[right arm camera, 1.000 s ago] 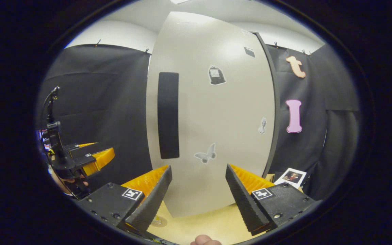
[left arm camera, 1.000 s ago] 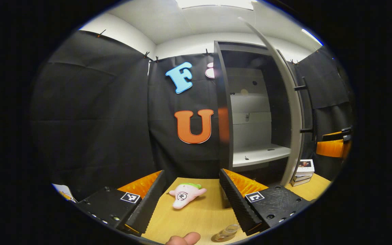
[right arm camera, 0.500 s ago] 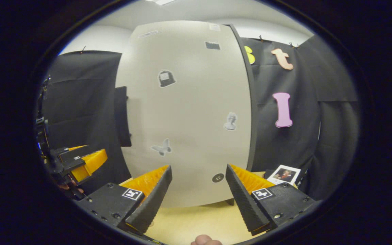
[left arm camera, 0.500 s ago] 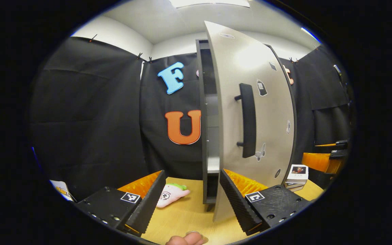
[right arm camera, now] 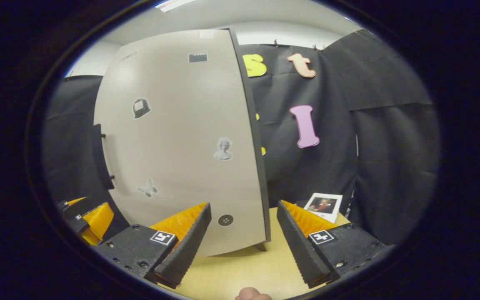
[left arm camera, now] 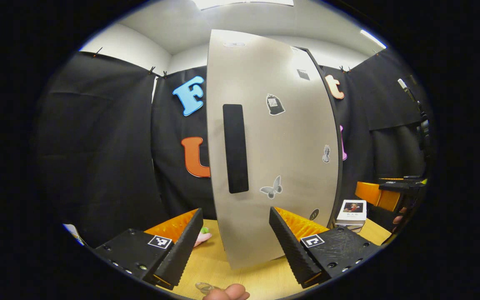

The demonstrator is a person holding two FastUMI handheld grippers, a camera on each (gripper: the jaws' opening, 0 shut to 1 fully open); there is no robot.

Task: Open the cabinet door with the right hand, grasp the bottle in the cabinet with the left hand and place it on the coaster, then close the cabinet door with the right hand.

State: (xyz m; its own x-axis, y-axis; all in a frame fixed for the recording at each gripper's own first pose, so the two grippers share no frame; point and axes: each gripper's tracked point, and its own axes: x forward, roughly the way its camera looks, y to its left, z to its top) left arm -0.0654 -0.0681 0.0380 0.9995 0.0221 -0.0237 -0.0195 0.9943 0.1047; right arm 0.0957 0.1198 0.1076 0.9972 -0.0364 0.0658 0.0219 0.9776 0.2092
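Left gripper view: the pale grey cabinet door (left arm camera: pixel 277 146) with its black vertical bar handle (left arm camera: pixel 236 148) fills the centre of the frame and looks shut or nearly so; the left gripper (left arm camera: pixel 231 239) sits at the bottom with fingers spread wide and empty over the light wooden desk (left arm camera: pixel 261 279), and a clear glassy object at the bottom edge may be the bottle, though I cannot tell. Right gripper view: the same door stands left of centre, the right gripper (right arm camera: pixel 244 233) at the bottom, fingers wide apart, holding nothing, off the door. Judgement: task looks at or near its end.

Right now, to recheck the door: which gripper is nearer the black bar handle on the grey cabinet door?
Left. The left gripper faces the black handle head-on; the right gripper sits off toward the door's opposite edge.
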